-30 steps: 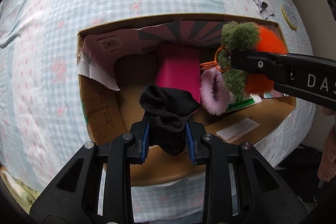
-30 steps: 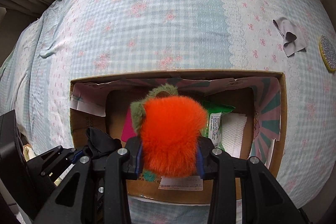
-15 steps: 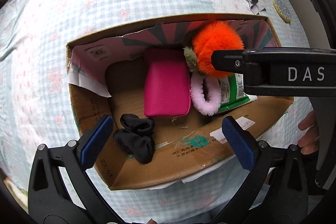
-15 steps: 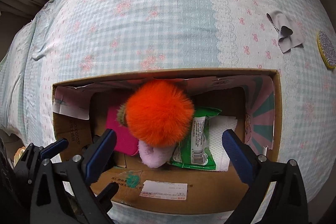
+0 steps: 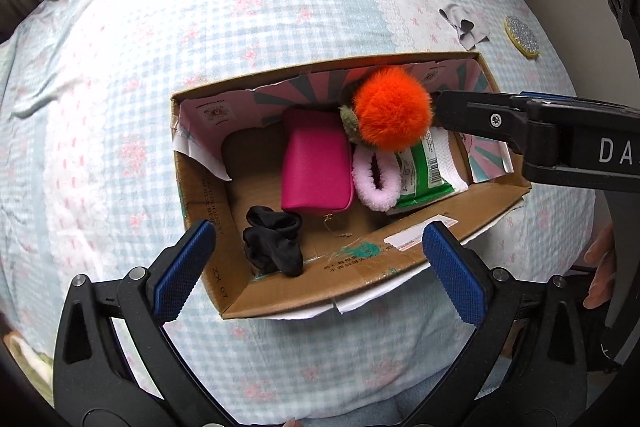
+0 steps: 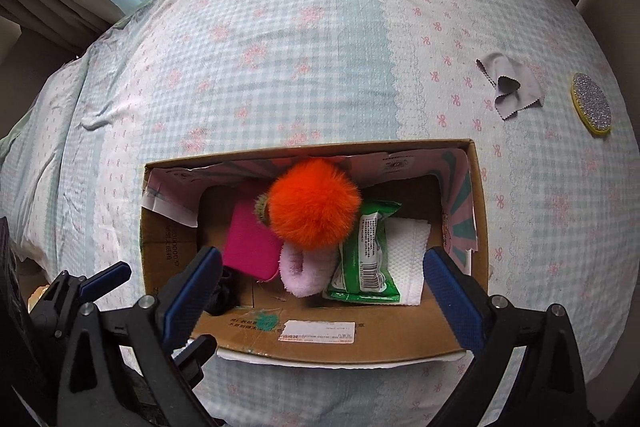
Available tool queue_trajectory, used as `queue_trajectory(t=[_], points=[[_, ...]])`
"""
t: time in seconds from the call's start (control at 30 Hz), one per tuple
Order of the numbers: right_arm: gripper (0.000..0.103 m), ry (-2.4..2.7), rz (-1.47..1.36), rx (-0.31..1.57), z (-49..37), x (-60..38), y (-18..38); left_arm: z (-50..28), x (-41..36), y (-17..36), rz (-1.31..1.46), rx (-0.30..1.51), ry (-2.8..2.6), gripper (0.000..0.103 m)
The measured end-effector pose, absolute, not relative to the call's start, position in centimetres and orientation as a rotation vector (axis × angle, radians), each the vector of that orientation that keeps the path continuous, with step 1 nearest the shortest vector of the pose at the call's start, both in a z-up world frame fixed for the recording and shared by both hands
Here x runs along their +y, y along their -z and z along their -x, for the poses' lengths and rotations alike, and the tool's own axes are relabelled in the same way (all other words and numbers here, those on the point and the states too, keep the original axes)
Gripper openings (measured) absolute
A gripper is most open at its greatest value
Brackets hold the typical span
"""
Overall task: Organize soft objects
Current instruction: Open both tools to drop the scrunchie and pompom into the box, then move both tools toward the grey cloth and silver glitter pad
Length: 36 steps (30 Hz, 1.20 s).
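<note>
A: Where the orange pompom (image 6: 314,203) sits, is it between the right gripper's (image 6: 320,275) jaws?

B: No, it lies beyond them, ahead of the gap, inside the cardboard box (image 6: 478,211), resting on the pink fluffy scrunchie (image 6: 302,273) and touching the magenta pouch (image 6: 250,247). Those jaws are spread wide and hold nothing.

A: And the black sock (image 5: 274,241)?

B: It is crumpled on the box floor, ahead of the left gripper (image 5: 316,259) and nearer its left jaw, just in front of the magenta pouch (image 5: 316,163). That gripper's jaws are also spread wide, with nothing in them.

A: What else is in the box?

B: Right of the scrunchie, a green wipes packet (image 6: 366,259) lies on a white paper towel (image 6: 408,259), ahead of the right gripper's right jaw. In the left wrist view the pompom (image 5: 392,109) is far ahead toward the right jaw's side, with the right gripper's black finger (image 5: 480,115) reaching in beside it.

A: And outside the box?

B: The box stands on a checked floral bedsheet (image 6: 280,59). Well beyond the right jaw lie a grey cloth scrap (image 6: 510,91) and a round glittery pad (image 6: 592,105), near each other but apart.
</note>
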State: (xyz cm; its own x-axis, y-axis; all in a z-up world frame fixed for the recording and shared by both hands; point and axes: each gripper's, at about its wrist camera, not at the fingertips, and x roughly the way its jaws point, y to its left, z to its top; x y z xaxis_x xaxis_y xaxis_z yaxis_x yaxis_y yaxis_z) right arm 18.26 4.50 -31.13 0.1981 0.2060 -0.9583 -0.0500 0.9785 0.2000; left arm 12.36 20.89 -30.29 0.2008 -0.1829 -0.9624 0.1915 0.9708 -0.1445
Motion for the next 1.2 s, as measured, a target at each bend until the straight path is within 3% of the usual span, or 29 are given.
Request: queue_trajectory(t=[0.4,0.7,0.93,1.2], points=[[0.1,-0.136,-0.103,1.125,-11.5,1.4,18.3,-8.3,21.8,17.7,0.042,1.16,0.241,0.103],[0.1,-0.038,-0.133,0.97,-7.2,-3.5,11.4,-6.7,19.2,11.2,0.057,1.042,0.266,0.103],[0.1,0.091,-0.076,0.913,-6.8,-9.8,9.5,-9.0,13.6,9.3,0.033,0.982,0.294,0.103],[0.1,0.147,-0.061,0.898,-10.8,-20.3,11.3,-14.7,4.4,10.7,0.067,0.971,0.252,0.103]])
